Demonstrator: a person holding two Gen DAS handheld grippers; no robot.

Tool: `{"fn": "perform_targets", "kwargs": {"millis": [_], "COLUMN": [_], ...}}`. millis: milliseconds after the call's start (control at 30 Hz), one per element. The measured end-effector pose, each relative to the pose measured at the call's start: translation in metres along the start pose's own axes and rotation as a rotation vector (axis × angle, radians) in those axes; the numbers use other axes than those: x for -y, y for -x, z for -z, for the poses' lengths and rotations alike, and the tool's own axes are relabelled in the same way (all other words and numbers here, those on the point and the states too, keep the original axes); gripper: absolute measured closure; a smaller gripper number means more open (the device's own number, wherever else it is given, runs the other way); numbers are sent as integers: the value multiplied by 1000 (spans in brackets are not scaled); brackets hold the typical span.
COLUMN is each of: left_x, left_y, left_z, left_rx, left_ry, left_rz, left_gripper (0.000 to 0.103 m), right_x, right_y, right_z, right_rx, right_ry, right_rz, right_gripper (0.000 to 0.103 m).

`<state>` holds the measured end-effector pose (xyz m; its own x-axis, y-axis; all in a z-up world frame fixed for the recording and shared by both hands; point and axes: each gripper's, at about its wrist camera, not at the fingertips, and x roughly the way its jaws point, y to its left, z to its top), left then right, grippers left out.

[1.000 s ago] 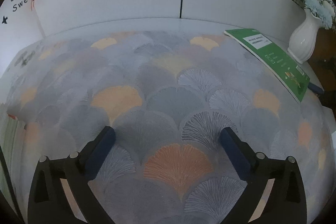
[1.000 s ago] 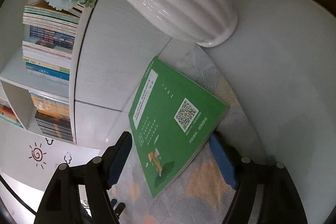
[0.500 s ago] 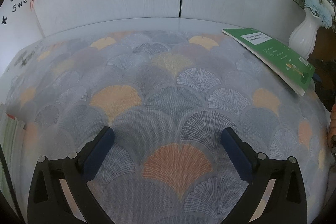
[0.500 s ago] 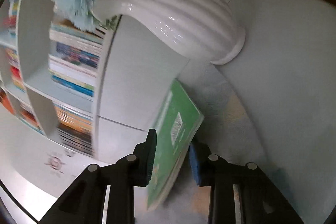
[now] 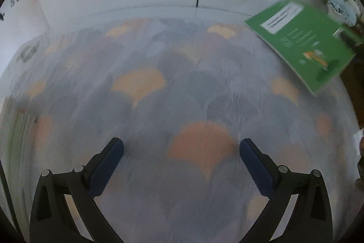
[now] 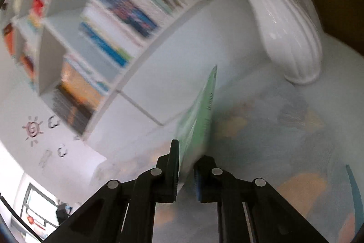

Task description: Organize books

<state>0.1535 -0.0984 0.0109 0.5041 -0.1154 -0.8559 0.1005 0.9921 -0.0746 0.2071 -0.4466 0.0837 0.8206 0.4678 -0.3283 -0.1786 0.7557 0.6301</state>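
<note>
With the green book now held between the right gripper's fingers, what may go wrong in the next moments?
1. The right gripper is closing on only one edge of the green book, so the thin book may sag or slip out.
2. The white vase with flowers stands close beside the book; a swing of the book might knock it over.
3. The left gripper hangs open above the patterned cloth and gives the book no support.
</note>
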Motion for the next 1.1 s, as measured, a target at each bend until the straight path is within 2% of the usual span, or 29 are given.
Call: {"fn": "perform_targets", "kwargs": {"millis": [100,200,300,400,433,500,567,633,667,700,733,800,833,900,933,1033,1100], "left_x": [-17,-33,-46,-54,-58,-65,-75,-81,-81,-81,-80,-75,-71,-63,-55,-35,-27], "left_y": [27,70,102,121,124,120,110,100,95,89,84,75,70,60,53,45,44], "left_z": [11,26,41,59,66,76,83,89,90,92,92,90,89,86,85,86,90], "left_rx": [-14,43,80,113,115,89,34,-9,-22,-31,-37,-47,-53,-72,-76,-9,50], "left_ry": [24,18,-2,-47,-53,-59,-54,-54,-61,-68,-74,-75,-74,-86,-104,-198,-230], "left_rz": [56,84,87,74,75,95,129,154,146,131,120,130,143,176,178,118,146], "left_gripper": [4,3,3,3,3,3,3,3,3,3,3,3,3,3,3,0,0], "right_x": [-61,-124,-168,-182,-187,-206,-221,-222,-220,-217,-213,-207,-202,-195,-189,-160,-133], "right_y": [37,58,65,51,44,34,26,25,23,23,22,20,23,31,35,47,49], "right_z": [-3,19,73,138,162,211,245,268,275,277,277,272,266,260,253,230,218], "right_rx": [2,-75,-159,-250,-272,-296,-340,-415,-460,-491,-522,-604,-637,-671,-670,-567,-505], "right_ry": [188,361,450,385,392,539,679,695,675,648,608,522,466,415,401,411,408], "right_rz": [17,17,-32,-32,-12,74,109,59,23,-3,-29,-119,-193,-270,-281,-157,-27], "right_gripper": [93,93,92,89,89,87,76,55,50,43,41,40,40,39,35,19,19]}}
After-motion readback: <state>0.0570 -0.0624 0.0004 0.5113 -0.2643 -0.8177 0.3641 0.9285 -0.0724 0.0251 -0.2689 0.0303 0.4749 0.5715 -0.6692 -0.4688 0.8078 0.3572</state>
